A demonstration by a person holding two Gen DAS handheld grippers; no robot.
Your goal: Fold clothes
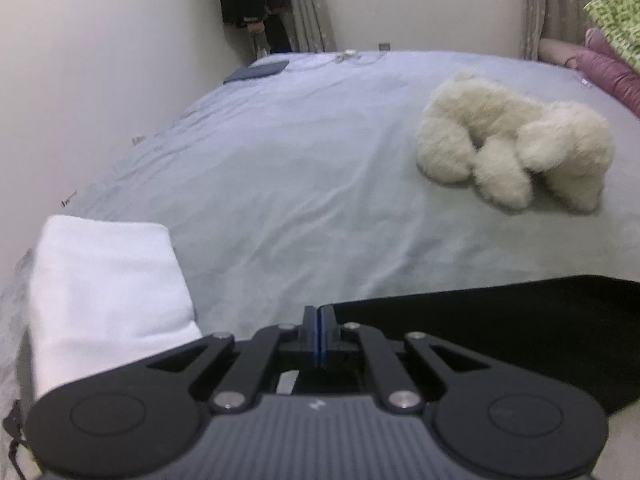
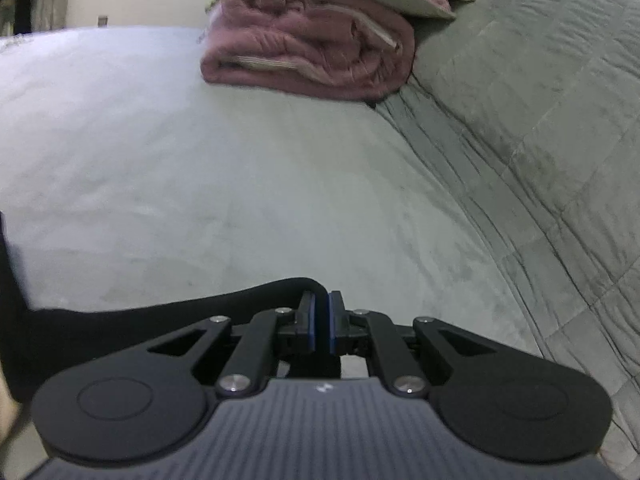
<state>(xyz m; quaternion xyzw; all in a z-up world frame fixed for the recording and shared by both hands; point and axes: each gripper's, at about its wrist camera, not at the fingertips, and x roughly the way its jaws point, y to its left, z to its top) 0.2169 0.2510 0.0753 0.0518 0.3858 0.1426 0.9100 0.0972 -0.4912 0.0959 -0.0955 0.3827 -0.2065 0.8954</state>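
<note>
Folded white towel (image 1: 108, 296) lay at nine o'clock on the pale bed (image 1: 280, 184). Left gripper (image 1: 319, 316) pinched tight at six o'clock on the corner of a black garment (image 1: 500, 328), spread flat toward three o'clock. Fluffy white plush toy (image 1: 516, 148) rested at two o'clock, well apart. Right gripper (image 2: 321, 312) clamped the garment's other edge at six o'clock. Rolled pink blanket (image 2: 312, 36) sat at twelve; grey quilt (image 2: 532, 120) at three.

My right gripper (image 2: 321, 312) is pinching the black garment's (image 2: 120, 328) edge over the grey bedsheet (image 2: 200, 184); a folded maroon quilt (image 2: 308, 40) is lying beyond.
</note>
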